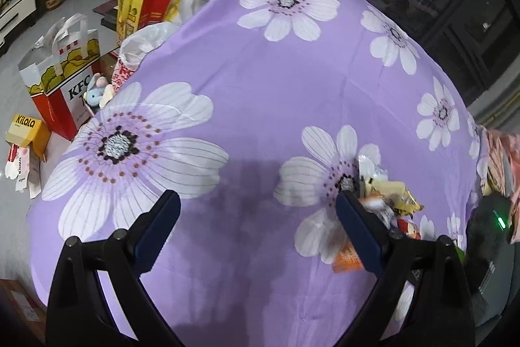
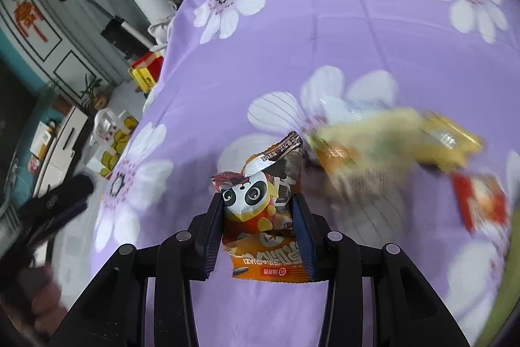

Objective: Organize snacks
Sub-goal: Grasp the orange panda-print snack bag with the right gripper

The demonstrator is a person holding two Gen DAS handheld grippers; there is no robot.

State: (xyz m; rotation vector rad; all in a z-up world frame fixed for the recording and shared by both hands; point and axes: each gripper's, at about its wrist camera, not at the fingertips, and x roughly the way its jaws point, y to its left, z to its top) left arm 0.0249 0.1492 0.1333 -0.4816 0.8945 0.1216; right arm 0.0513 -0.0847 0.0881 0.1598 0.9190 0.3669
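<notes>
A purple flowered cloth (image 1: 260,86) covers the table. My right gripper (image 2: 257,197) is shut on an orange snack packet with a panda print (image 2: 260,181), which stands up between the two pads above the cloth (image 2: 292,54). Just right of it lies a blurred heap of yellow and orange snack packets (image 2: 373,145) and a red packet (image 2: 481,200). My left gripper (image 1: 256,197) is open over bare cloth with nothing between its fingers. The snack heap (image 1: 393,200) lies beside its right finger. The left gripper's dark body (image 2: 55,210) shows at the left edge of the right wrist view.
On the floor left of the table stand a KFC paper bag (image 1: 65,77), a yellow and red bag (image 1: 143,5), a yellow Kilala box (image 1: 27,132) and a plush toy (image 1: 96,90). A dark device with a green light (image 1: 490,217) sits at the cloth's right edge.
</notes>
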